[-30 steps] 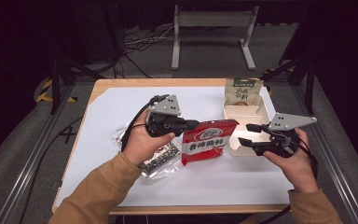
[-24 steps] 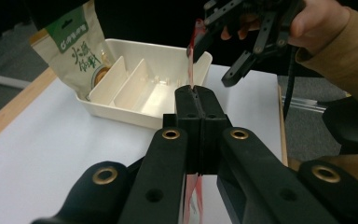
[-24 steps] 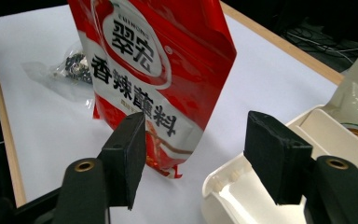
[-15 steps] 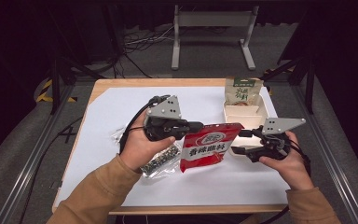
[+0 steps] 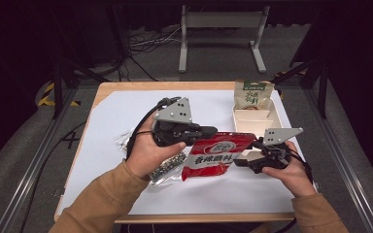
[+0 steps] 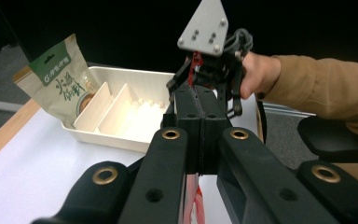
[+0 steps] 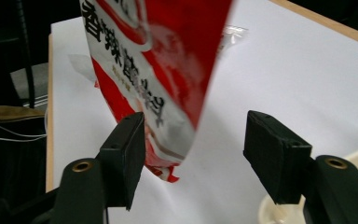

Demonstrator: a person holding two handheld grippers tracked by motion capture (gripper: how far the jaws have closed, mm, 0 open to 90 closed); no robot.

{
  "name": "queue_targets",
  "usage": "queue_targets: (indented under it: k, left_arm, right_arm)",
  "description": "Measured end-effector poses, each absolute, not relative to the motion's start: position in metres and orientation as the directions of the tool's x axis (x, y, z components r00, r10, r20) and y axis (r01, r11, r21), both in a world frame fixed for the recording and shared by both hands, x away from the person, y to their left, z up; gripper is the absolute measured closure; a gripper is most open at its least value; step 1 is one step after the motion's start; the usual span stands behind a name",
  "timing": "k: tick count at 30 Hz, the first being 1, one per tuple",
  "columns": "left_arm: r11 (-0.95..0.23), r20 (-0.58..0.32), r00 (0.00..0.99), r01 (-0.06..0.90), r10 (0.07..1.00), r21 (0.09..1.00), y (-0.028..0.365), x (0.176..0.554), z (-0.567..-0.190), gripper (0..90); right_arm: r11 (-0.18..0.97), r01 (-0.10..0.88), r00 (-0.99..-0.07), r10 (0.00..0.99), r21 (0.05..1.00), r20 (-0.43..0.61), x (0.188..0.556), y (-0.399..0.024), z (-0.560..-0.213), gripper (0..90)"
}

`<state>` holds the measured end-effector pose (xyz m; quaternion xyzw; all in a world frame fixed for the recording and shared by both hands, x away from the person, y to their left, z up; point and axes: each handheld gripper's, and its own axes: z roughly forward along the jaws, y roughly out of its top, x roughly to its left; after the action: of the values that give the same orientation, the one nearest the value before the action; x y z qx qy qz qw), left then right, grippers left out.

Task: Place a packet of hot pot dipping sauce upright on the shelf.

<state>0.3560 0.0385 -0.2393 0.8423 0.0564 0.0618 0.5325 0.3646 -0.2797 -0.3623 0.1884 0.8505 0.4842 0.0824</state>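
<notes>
2 grippers, 1 per hand, over a white sheet on the table [image 5: 126, 92]. Left gripper [image 5: 209, 131] has its jaws pressed tight together on the top edge of 1 red snack pouch [image 5: 218, 155], which hangs off the sheet, tilted, between the 2 hands; in the left gripper view the pouch edge [image 6: 196, 200] shows as a red strip below the clamped jaws. Right gripper [image 5: 245, 161] sits at the pouch's other side w/ jaws spread wide; they have just been closing a little, and in the right gripper view the pouch's lower corner [image 7: 168, 140] lies between them, up against 1 pad [image 7: 128, 154], the other pad well apart, no squeeze. Other items: 1 white divided tray [image 5: 252, 119] at the sheet's far right, w/ 1 green-labelled pouch [image 5: 251, 94] leaning in its far end; 2 clear packets, 1 dark-filled [image 5: 167, 167] under the left hand, 1 [image 5: 124, 138] just beside the left wrist.
</notes>
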Motion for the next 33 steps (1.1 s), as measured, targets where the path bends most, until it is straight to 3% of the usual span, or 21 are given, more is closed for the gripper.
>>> queue_targets:
  k: [9, 21, 29, 33]
  left_arm:
    - [-0.404, 0.046, 0.987, 0.021, 0.155, 0.915, 0.037, 0.354, -0.236, 90.0]
    - [-0.383, 0.034, 0.986, 0.031, 0.163, 0.923, 0.038, 0.356, -0.235, 90.0]
    - [-0.379, 0.033, 0.985, 0.035, 0.171, 0.925, 0.042, 0.357, -0.236, 90.0]
    - [-0.372, 0.028, 0.983, 0.041, 0.180, 0.927, 0.045, 0.358, -0.236, 90.0]
  right_arm:
    - [0.479, 0.220, -0.936, 0.350, 0.850, 0.045, 0.366, -0.264, -0.374, 42.2]
    - [0.412, 0.184, -0.946, 0.322, 0.893, 0.047, 0.365, -0.259, -0.382, 54.5]
    - [0.387, 0.170, -0.952, 0.302, 0.906, 0.050, 0.366, -0.256, -0.384, 66.1]
    - [0.390, 0.163, -0.957, 0.286, 0.906, 0.049, 0.365, -0.255, -0.384, 78.7]
